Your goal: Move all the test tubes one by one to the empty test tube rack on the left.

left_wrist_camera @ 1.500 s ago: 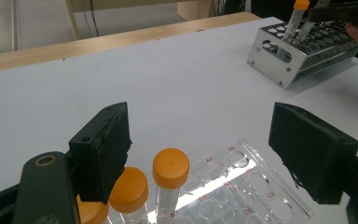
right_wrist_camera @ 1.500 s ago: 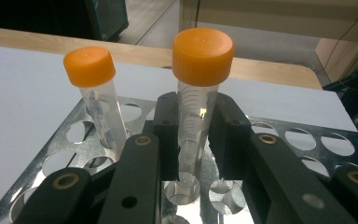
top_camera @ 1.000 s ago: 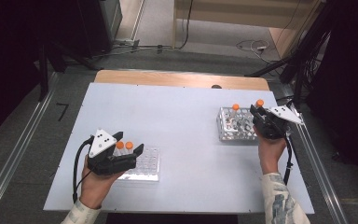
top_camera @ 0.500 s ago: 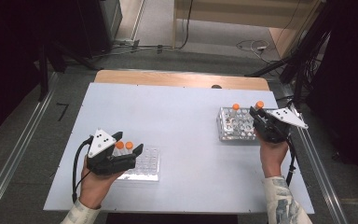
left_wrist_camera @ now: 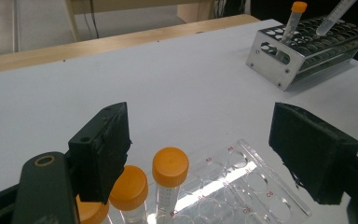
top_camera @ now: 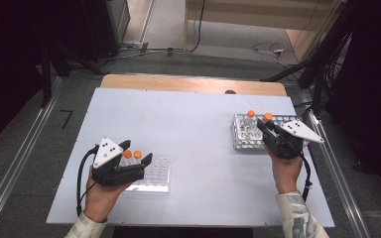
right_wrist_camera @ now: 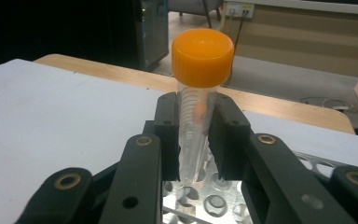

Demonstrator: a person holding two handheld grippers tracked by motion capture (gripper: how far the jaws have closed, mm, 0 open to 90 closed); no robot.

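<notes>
While the right hand-held gripper [right_wrist_camera: 196, 140] clamps an orange-capped tube [right_wrist_camera: 199, 93], the left hand-held gripper [left_wrist_camera: 214, 154] gapes above clear rack [left_wrist_camera: 233, 186].

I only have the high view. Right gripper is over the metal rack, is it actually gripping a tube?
Observer: Yes. In the right gripper view, the right gripper has its fingers closed on a clear orange-capped tube, held upright.
Operator: Is its tip seated in the rack?
Observer: The tip hangs just above the metal rack holes; I cannot tell whether it has entered one.
Operator: And the left one?
Observer: In the left gripper view, the left gripper is open, nothing between its fingers. Two orange-capped tubes stand in the clear plastic rack next to its left-hand finger.
</notes>
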